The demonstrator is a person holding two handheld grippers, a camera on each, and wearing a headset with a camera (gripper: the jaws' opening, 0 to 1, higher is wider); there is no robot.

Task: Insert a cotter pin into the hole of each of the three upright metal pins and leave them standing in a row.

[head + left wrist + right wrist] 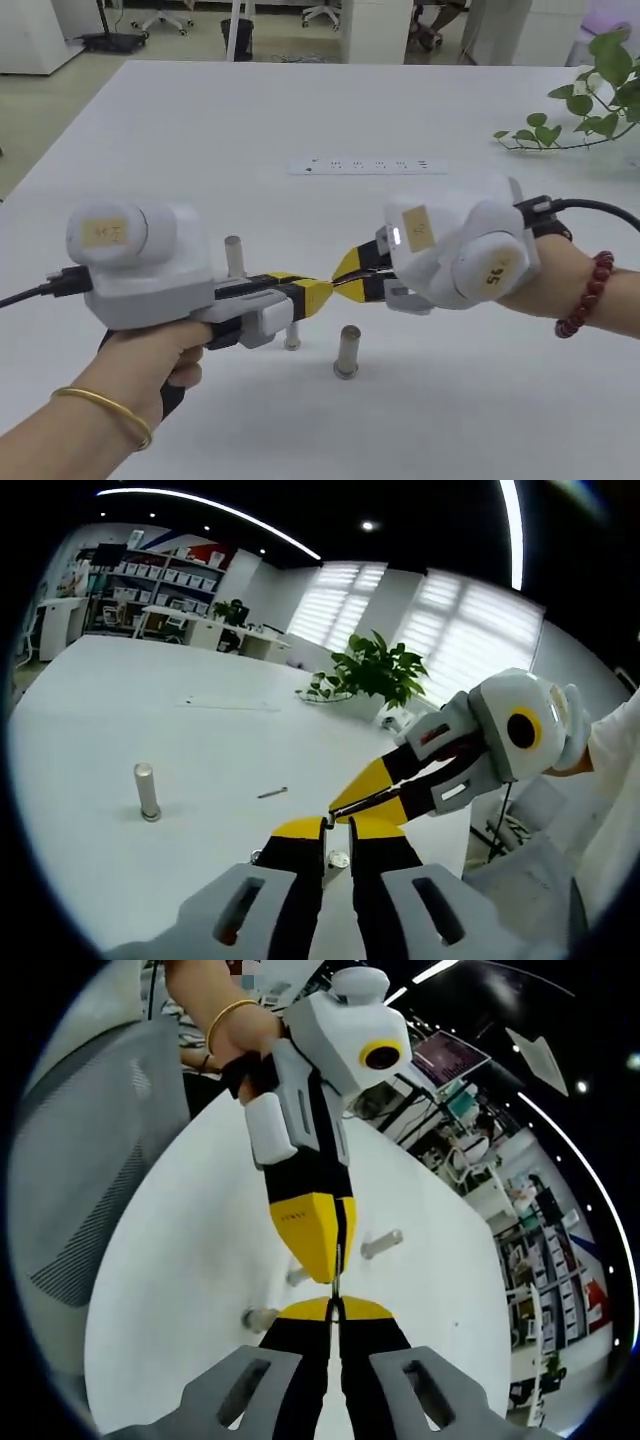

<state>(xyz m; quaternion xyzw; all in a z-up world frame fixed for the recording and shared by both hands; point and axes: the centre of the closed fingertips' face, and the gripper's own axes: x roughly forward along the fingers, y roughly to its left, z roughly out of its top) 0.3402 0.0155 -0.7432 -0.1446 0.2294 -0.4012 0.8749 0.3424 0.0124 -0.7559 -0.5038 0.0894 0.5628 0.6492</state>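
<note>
**Item: cotter pin**. A thin wire piece held in the air between the two gripper tips, above the tabletop and over the metal pins. It is not in any hole.

**Right gripper**. Jaws clenched on the near end of the cotter pin. In the head view it reaches in from the person's right.

**Left gripper**. Jaws drawn almost together, tips meeting the cotter pin's other end head-on. I cannot tell whether it pinches the wire or only touches it.

**Rear metal pin**. Upright, just behind the left gripper's body.

**Middle metal pin**. Upright, partly hidden beneath the left gripper.

**Front metal pin**. Upright, standing free, near the middle one and nearest the person.

**Loose cotter pin**. A small thin piece lying flat on the tabletop, apart from the metal pins; probably a spare awaiting its turn.

**Progress, as judged.** No metal pin shows a wire through its hole, though the holes are too small to read with certainty. The work looks to be at the first insertion, with the wire being readied. All three insertions likely remain. The rear pin stands out of line with the other two, so the row is not yet made.

**Surroundings.** Power strip farther back on the tabletop; potted plant at the far right edge.
</note>
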